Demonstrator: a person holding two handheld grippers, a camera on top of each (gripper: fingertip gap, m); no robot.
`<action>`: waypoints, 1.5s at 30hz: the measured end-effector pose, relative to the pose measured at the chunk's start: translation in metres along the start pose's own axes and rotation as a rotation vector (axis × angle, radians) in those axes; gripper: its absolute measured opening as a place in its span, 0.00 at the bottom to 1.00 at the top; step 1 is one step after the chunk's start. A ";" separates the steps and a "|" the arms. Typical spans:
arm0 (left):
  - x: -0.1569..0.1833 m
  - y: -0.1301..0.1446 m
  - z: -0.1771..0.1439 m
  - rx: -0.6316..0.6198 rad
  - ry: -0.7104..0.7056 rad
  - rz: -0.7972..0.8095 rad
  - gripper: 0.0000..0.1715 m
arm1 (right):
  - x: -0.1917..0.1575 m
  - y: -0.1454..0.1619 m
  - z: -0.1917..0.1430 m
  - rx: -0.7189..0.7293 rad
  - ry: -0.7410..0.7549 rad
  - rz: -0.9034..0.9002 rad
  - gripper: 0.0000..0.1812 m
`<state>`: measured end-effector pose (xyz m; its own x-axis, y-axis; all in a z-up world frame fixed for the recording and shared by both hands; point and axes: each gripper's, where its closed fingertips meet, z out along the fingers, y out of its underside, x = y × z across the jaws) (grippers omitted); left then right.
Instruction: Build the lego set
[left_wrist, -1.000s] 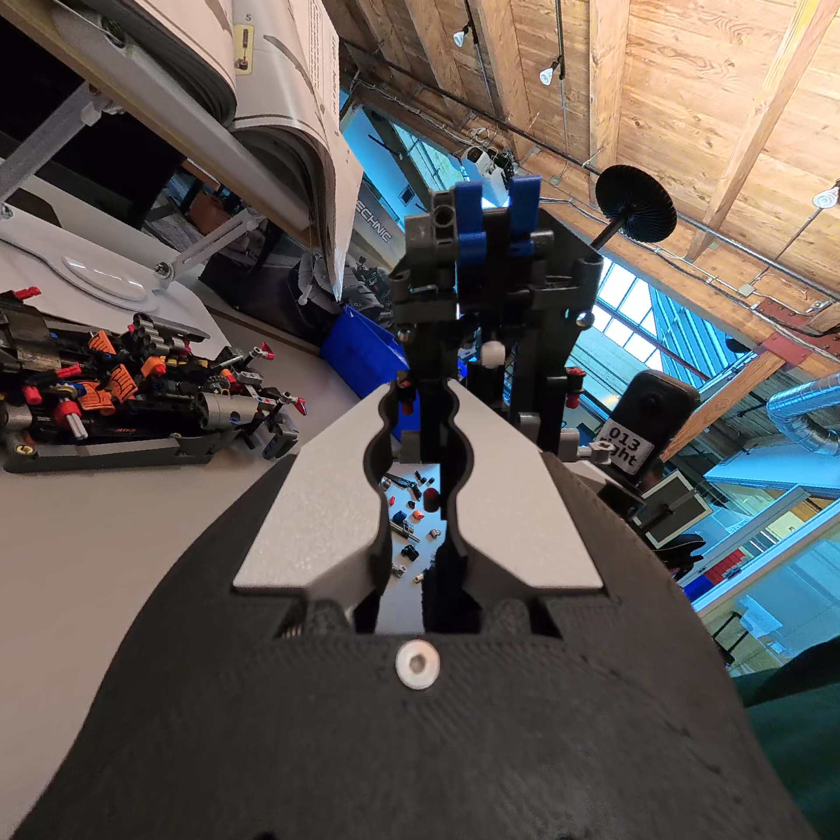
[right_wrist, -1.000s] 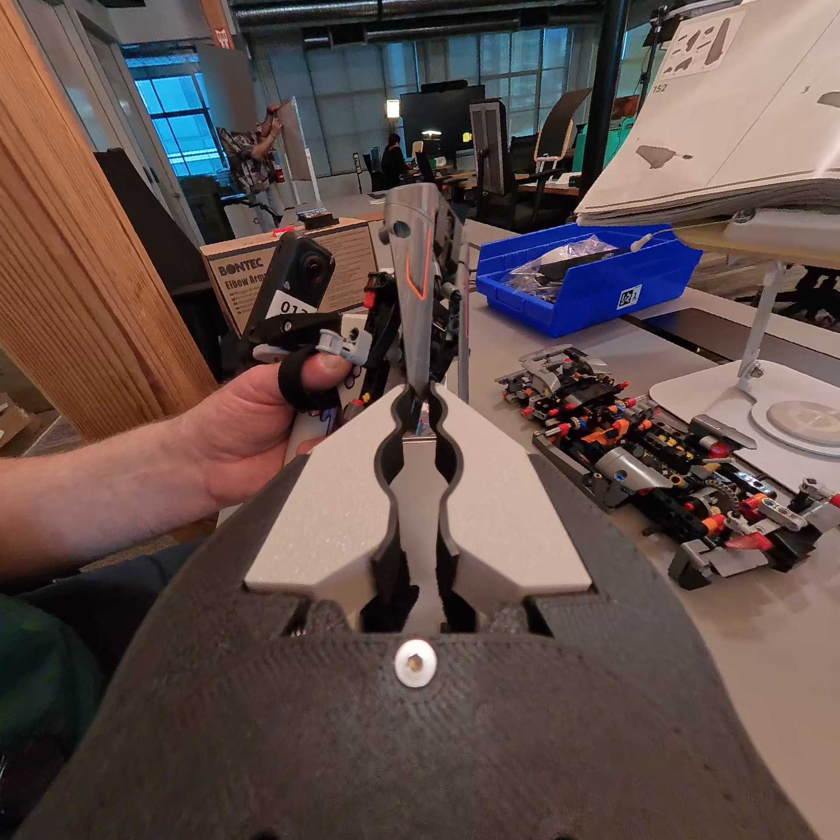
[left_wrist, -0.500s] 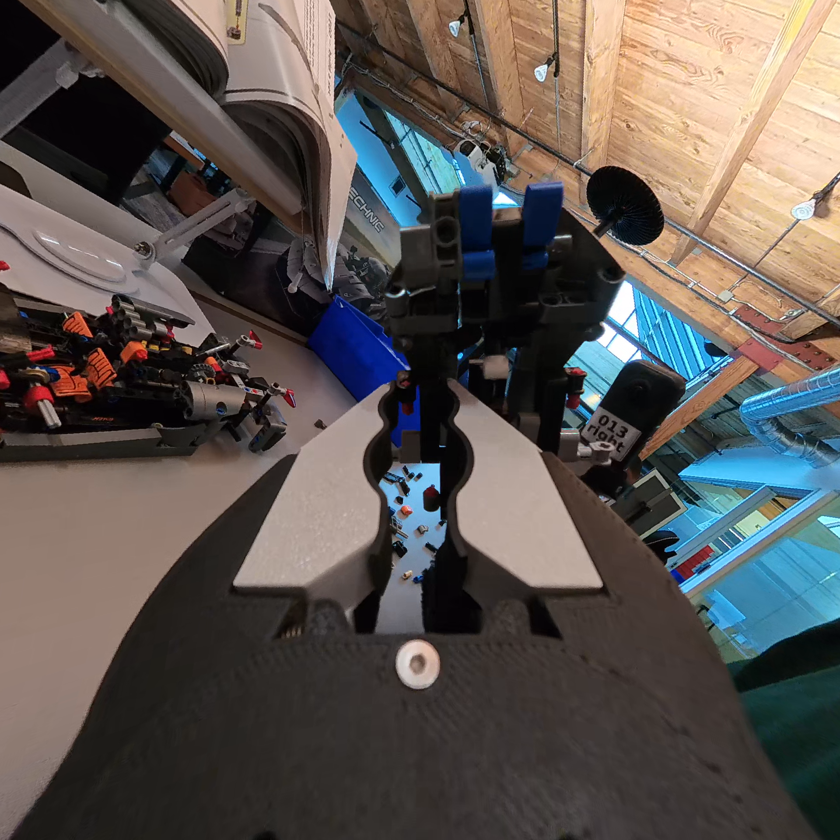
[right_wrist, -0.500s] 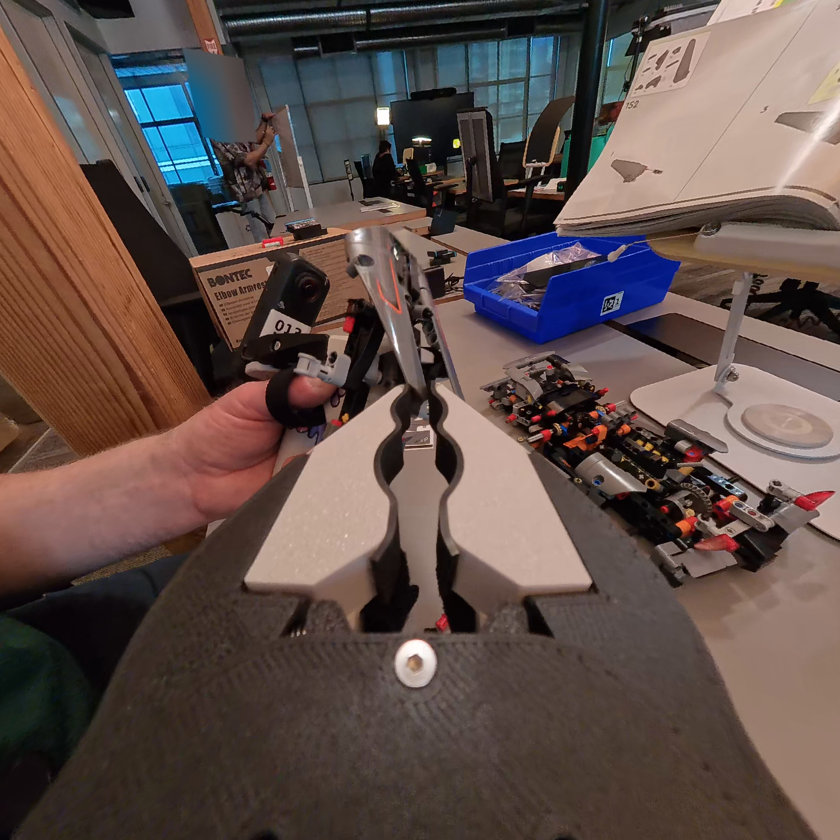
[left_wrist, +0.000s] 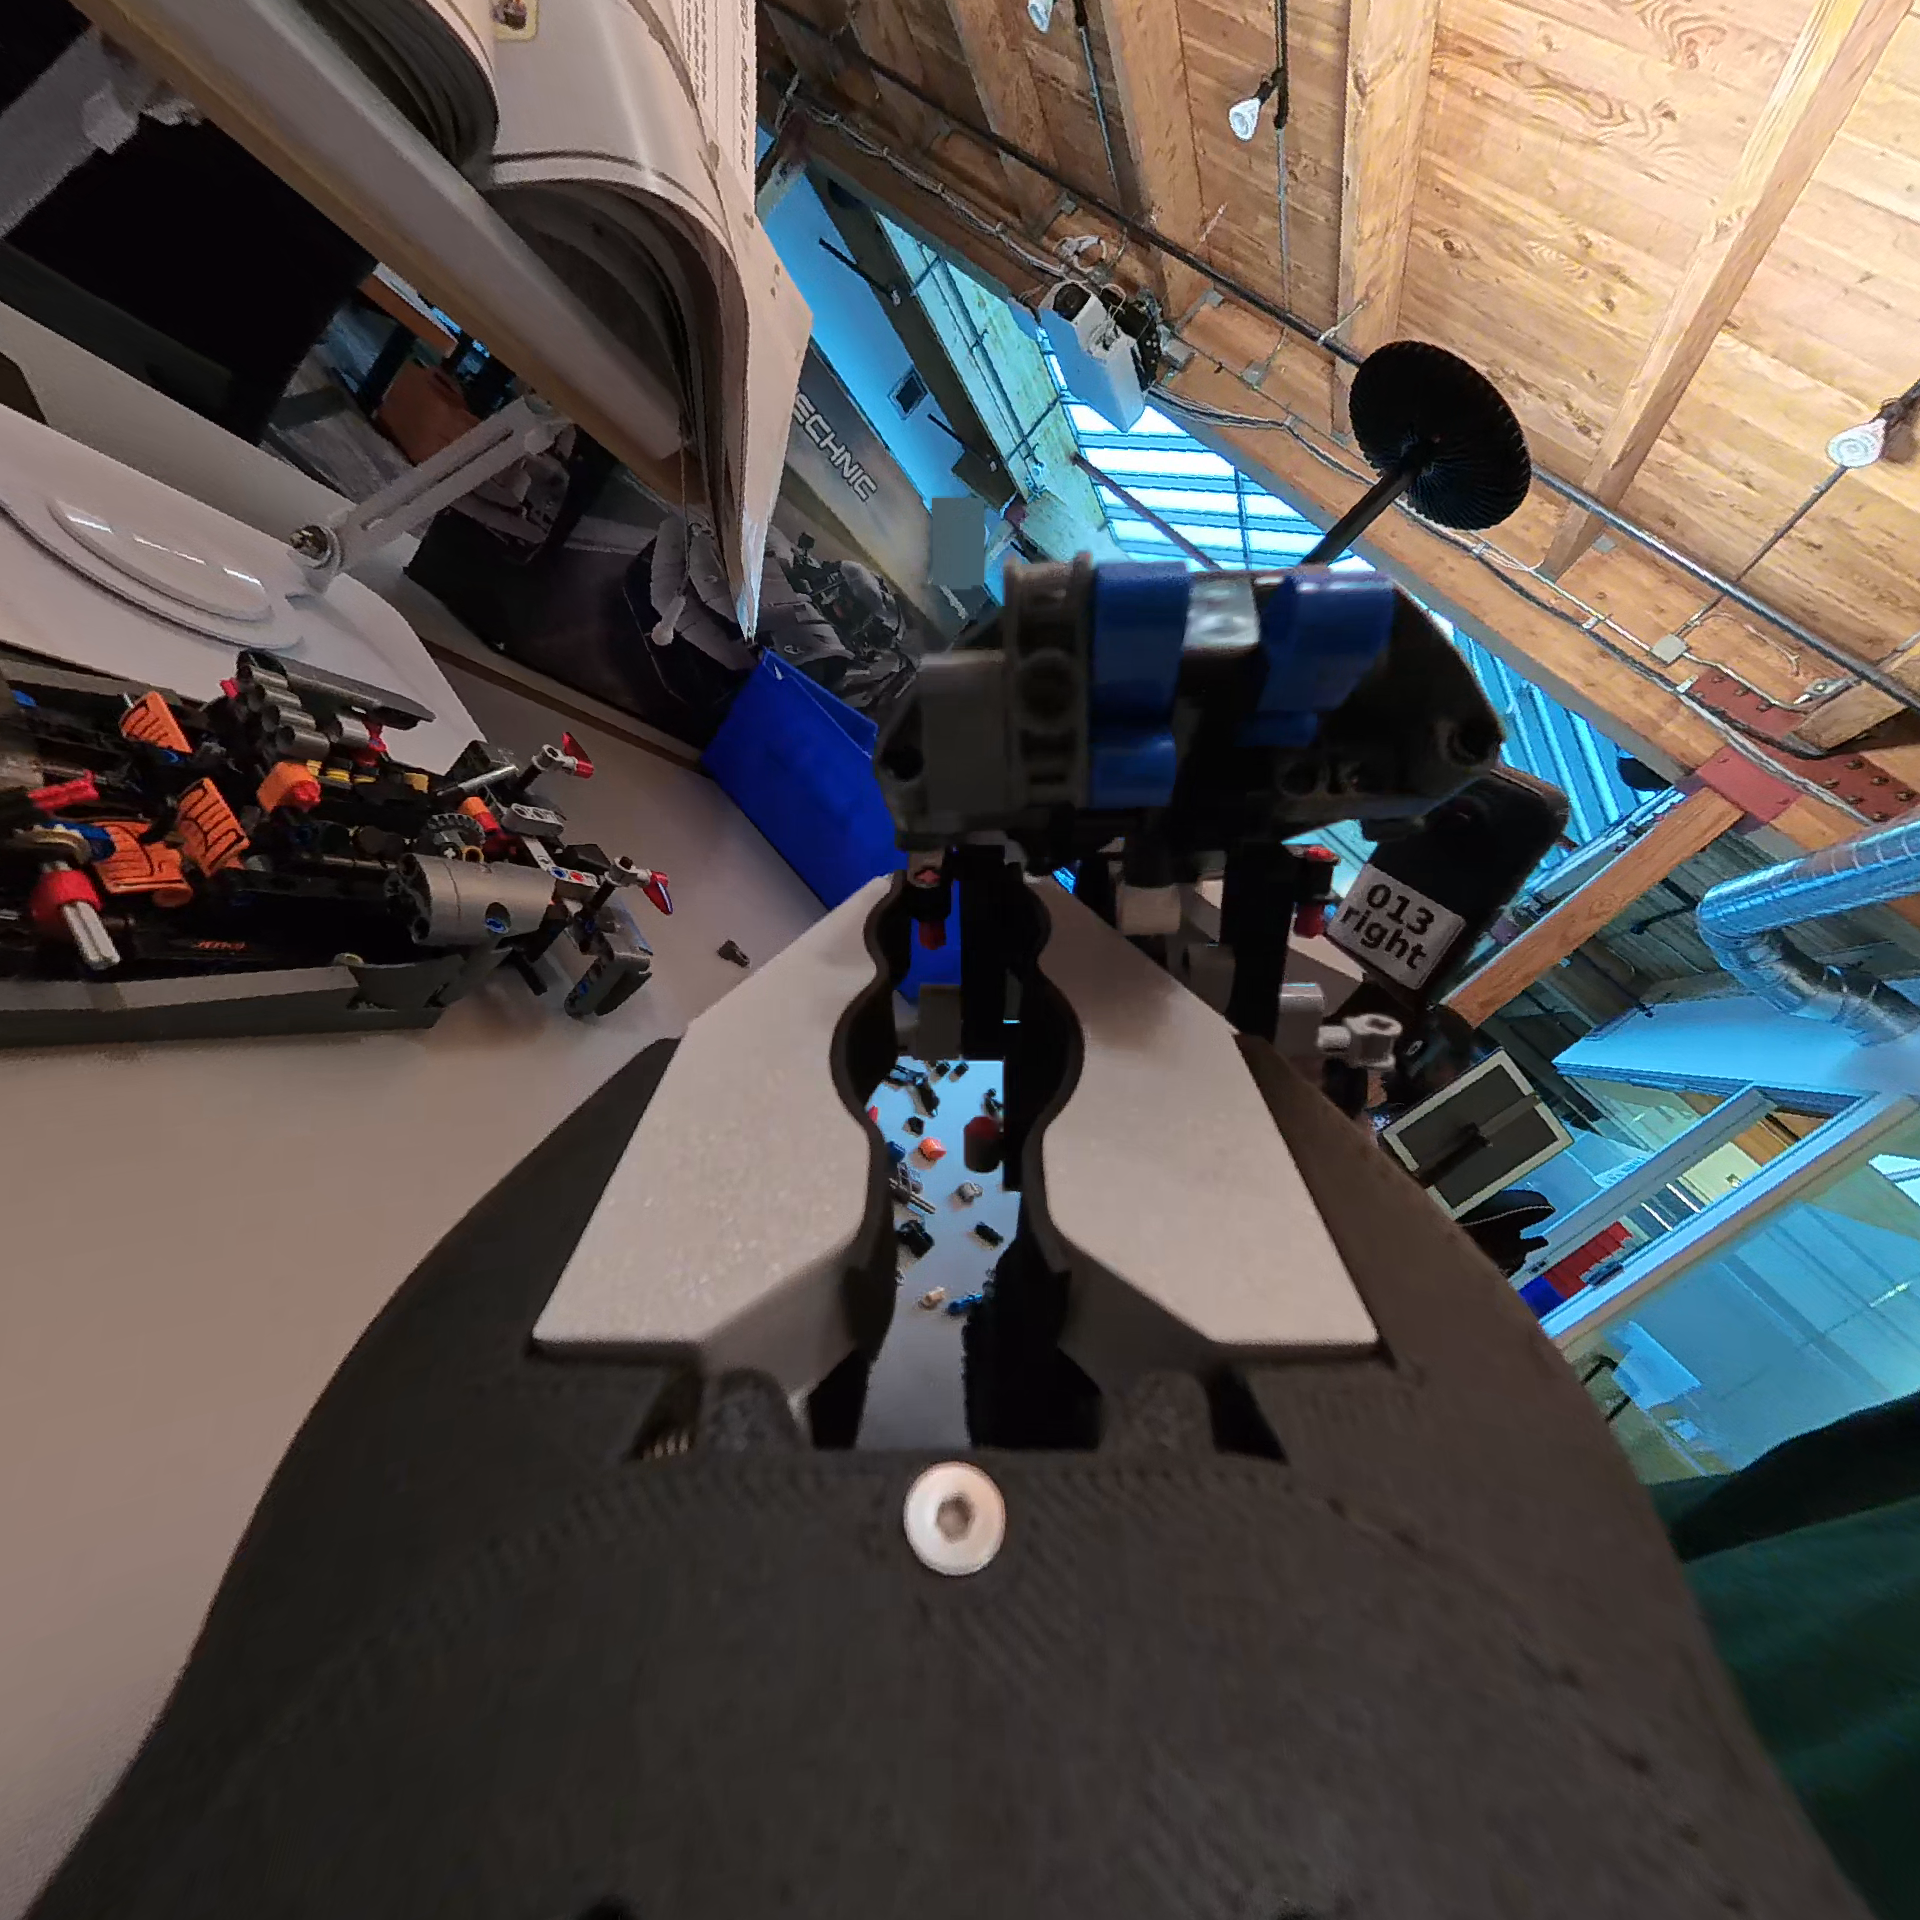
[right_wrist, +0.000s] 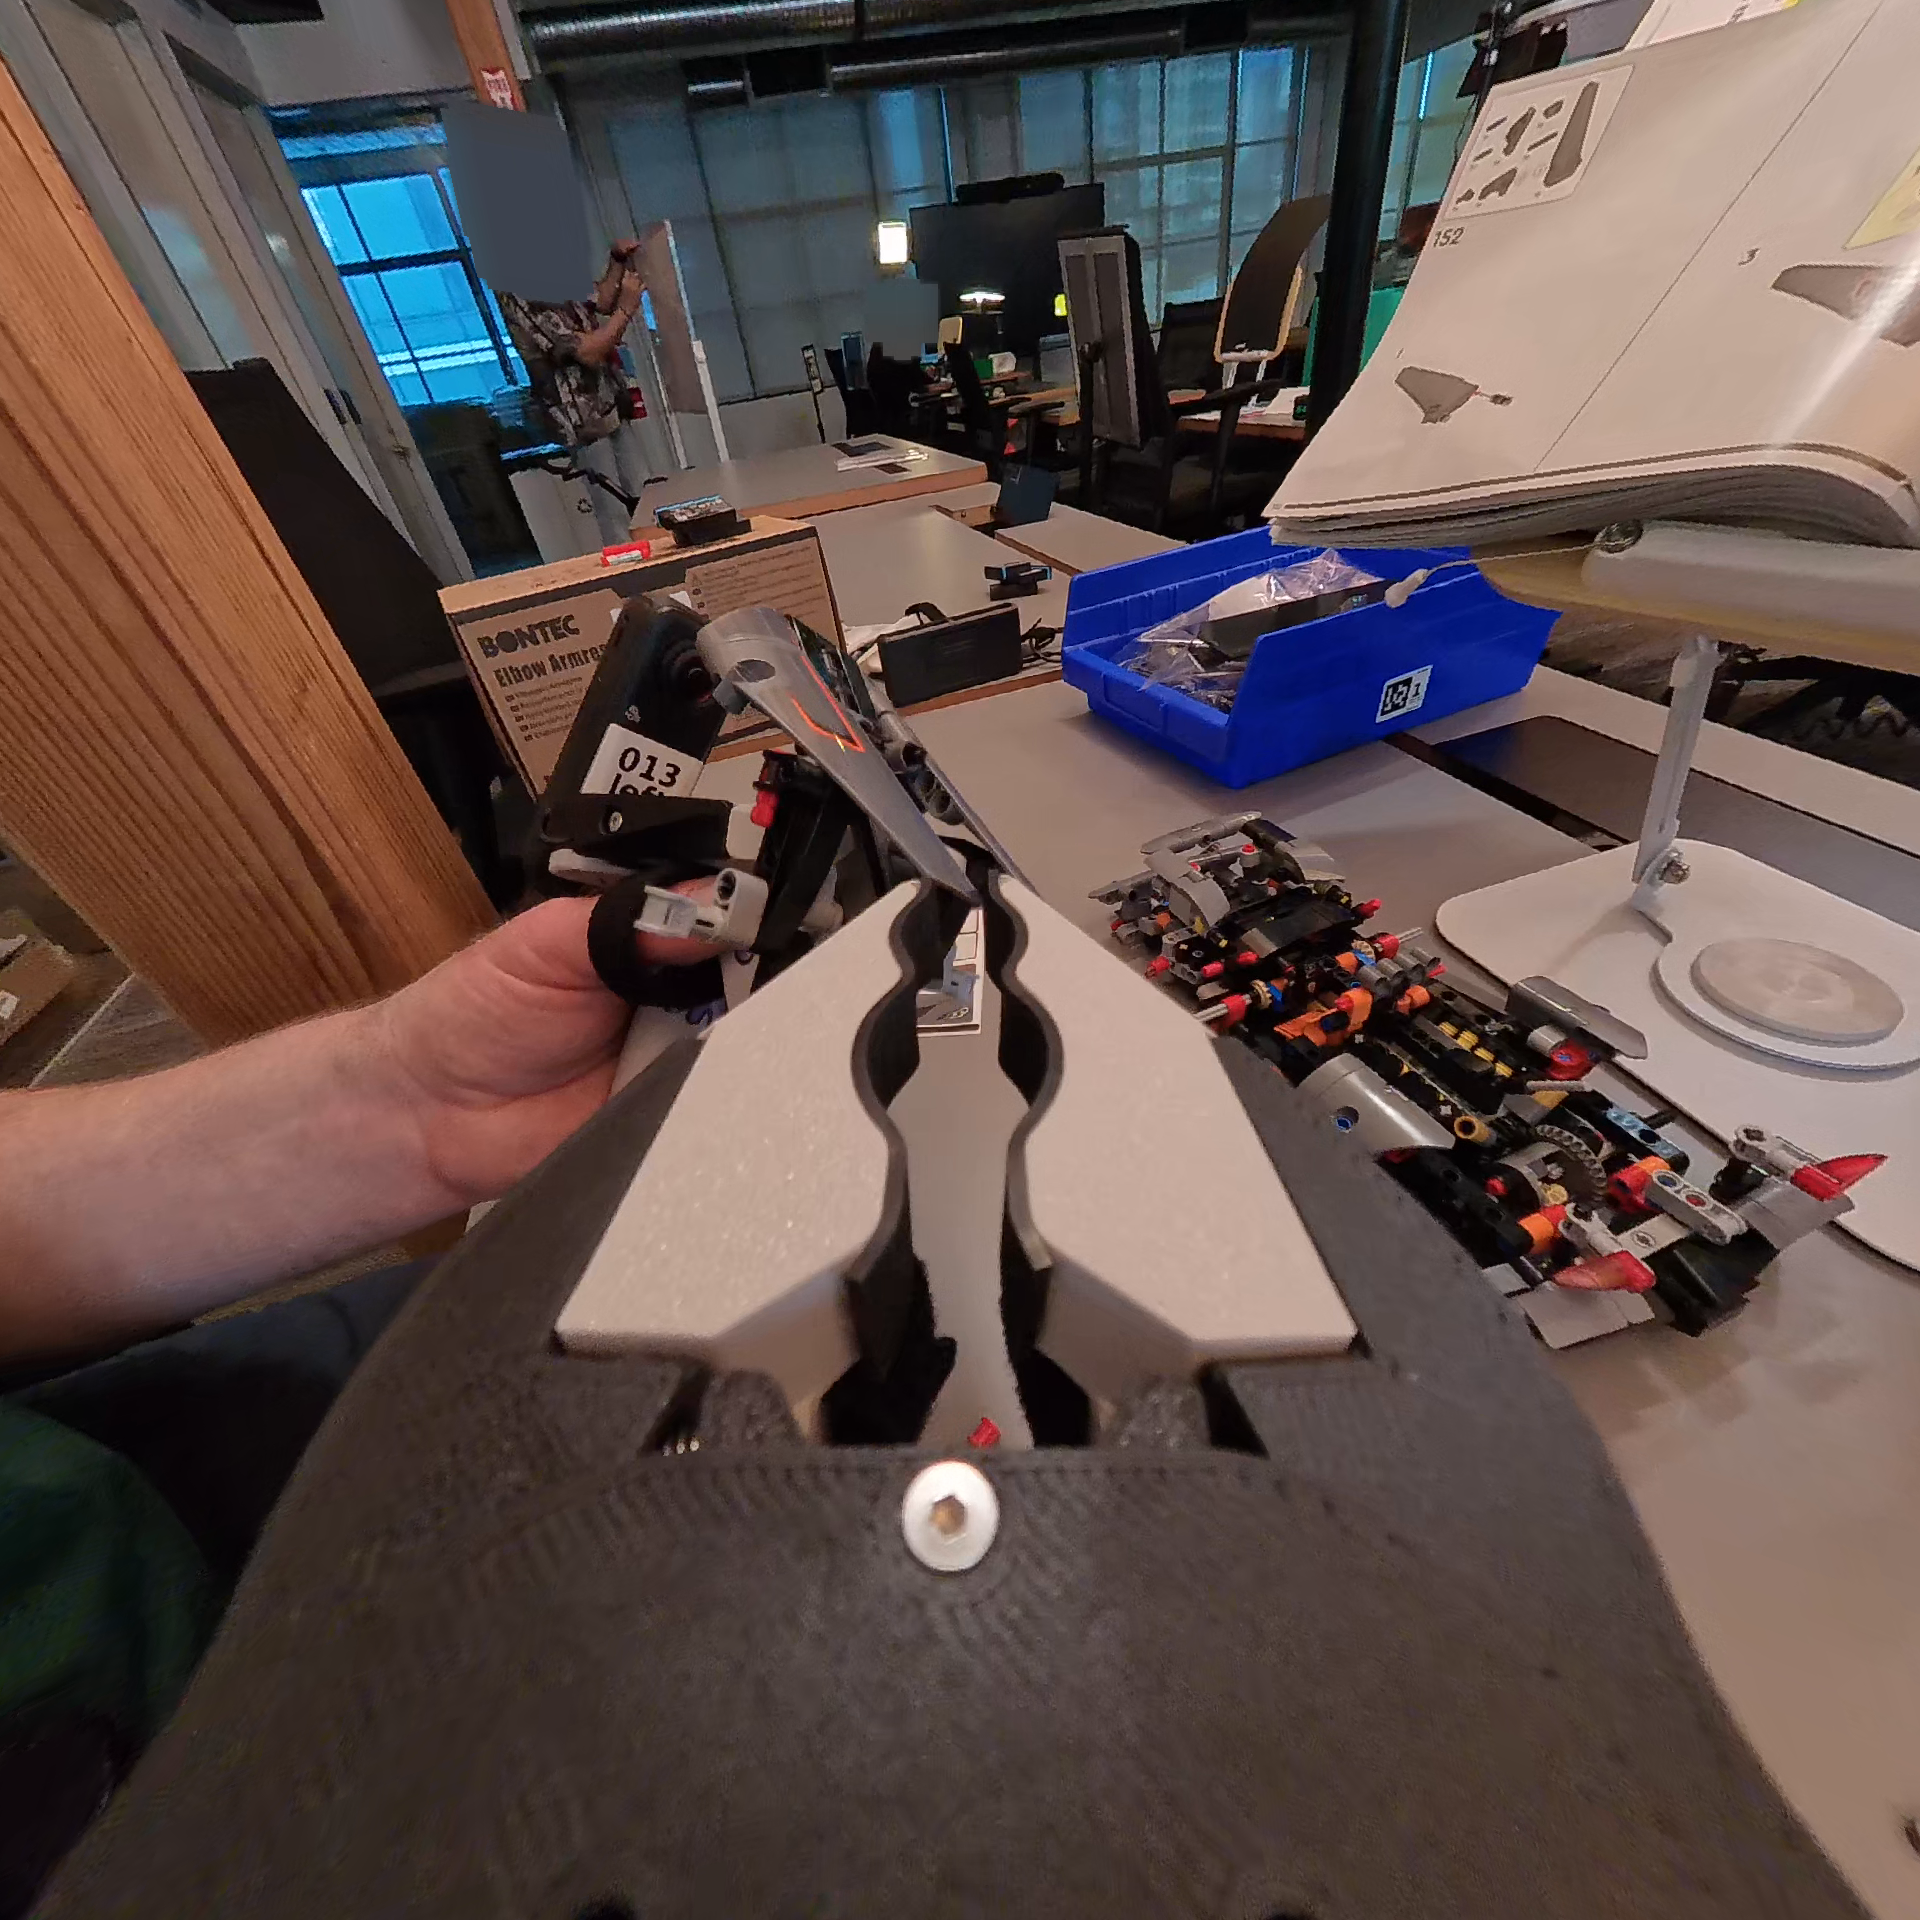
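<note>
Both grippers hold one Lego sub-assembly above the table. In the left wrist view my left gripper (left_wrist: 982, 894) is shut on a black beam of that sub-assembly (left_wrist: 1184, 717), whose dark grey and blue top sits just past the fingertips. In the right wrist view my right gripper (right_wrist: 961, 894) is shut on the lower edge of the same sub-assembly's grey panel (right_wrist: 831, 748), which leans to the left. The left gripper and the hand holding it (right_wrist: 499, 1039) are right behind it. The partly built Lego car chassis (left_wrist: 260, 862) lies on the table; it also shows in the right wrist view (right_wrist: 1455, 1070).
An open instruction book (right_wrist: 1662, 343) rests on a white stand (right_wrist: 1714, 966) behind the chassis. A blue parts bin (right_wrist: 1299, 665) stands farther back. Loose small Lego parts (left_wrist: 935, 1153) lie on the table below the left gripper. A cardboard box (right_wrist: 582, 644) and a wooden post (right_wrist: 156, 623) are left. The grippers' ends are close to 5 cm from one another.
The held sub-assembly has tipped: in the right wrist view the grey panel went from upright to leaning left. In the left wrist view its top turned toward the camera. Both grippers stayed shut.
</note>
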<state>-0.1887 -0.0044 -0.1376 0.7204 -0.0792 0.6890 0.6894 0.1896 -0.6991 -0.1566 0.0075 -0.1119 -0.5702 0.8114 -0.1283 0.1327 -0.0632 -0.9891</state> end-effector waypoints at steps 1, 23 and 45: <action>-0.001 -0.001 0.000 0.001 -0.009 0.006 0.09 | 0.000 0.001 0.000 -0.003 -0.001 0.003 0.04; -0.020 -0.024 0.004 -0.037 -0.392 0.437 0.09 | -0.007 0.016 0.009 -0.133 0.069 0.034 0.20; 0.010 -0.013 0.016 -0.151 -0.090 0.388 0.18 | 0.025 0.016 -0.002 0.059 -0.232 0.506 0.06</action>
<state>-0.1911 0.0084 -0.1186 0.9239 0.0563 0.3786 0.3766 0.0421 -0.9254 -0.1668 0.0277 -0.1306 -0.6114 0.5229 -0.5940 0.3941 -0.4497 -0.8015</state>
